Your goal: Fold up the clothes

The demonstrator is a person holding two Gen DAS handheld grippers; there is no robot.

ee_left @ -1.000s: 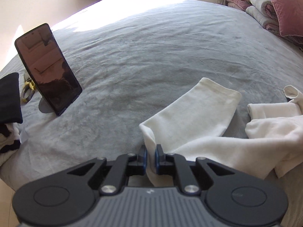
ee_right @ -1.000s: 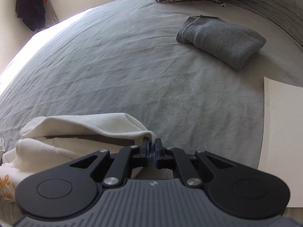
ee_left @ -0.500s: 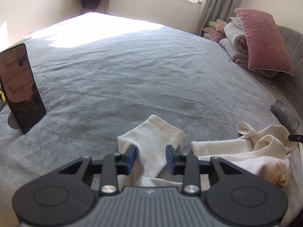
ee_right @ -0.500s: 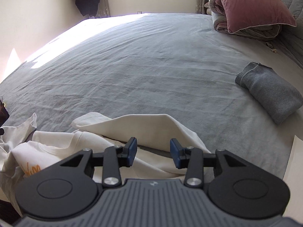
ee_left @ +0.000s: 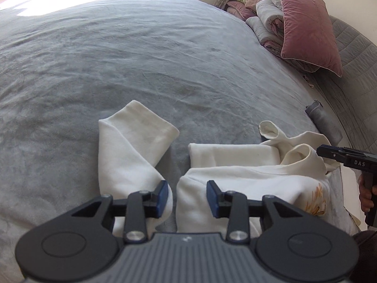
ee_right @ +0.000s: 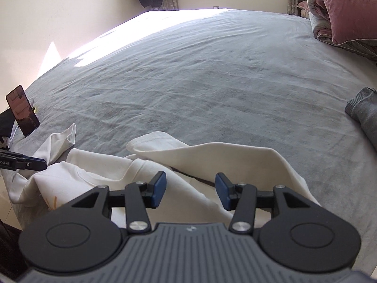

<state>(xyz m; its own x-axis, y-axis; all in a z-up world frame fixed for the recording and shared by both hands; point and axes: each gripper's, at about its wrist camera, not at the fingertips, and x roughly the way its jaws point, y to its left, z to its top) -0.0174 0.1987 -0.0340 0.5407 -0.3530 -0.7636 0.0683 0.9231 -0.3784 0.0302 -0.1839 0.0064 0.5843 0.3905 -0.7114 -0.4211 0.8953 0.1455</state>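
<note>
A cream sweatshirt [ee_left: 247, 179] with an orange print lies crumpled on the grey bedspread [ee_left: 141, 59], one sleeve [ee_left: 132, 146] bent out to the left. My left gripper [ee_left: 187, 198] hangs open just above it, over the gap between sleeve and body, its pads pressing nothing. In the right wrist view the sweatshirt [ee_right: 212, 160] lies folded over itself. My right gripper [ee_right: 190, 191] is above it with its jaws opening; cloth lies beneath them, not pinched. Each gripper shows at the edge of the other's view: right gripper [ee_left: 325, 152], left gripper [ee_right: 40, 164].
A folded grey garment [ee_right: 364, 115] lies to the right of the sweatshirt. A phone on a stand [ee_right: 22, 110] and black clothing [ee_right: 6, 122] sit at the bed's left edge. A pink pillow and rolled quilts [ee_left: 306, 23] are piled at the head. Broad grey bedspread stretches beyond.
A second ago both grippers were shut on the sweatshirt's cloth. Both have let go, opened and drawn back slightly, and the cloth has dropped onto the bed.
</note>
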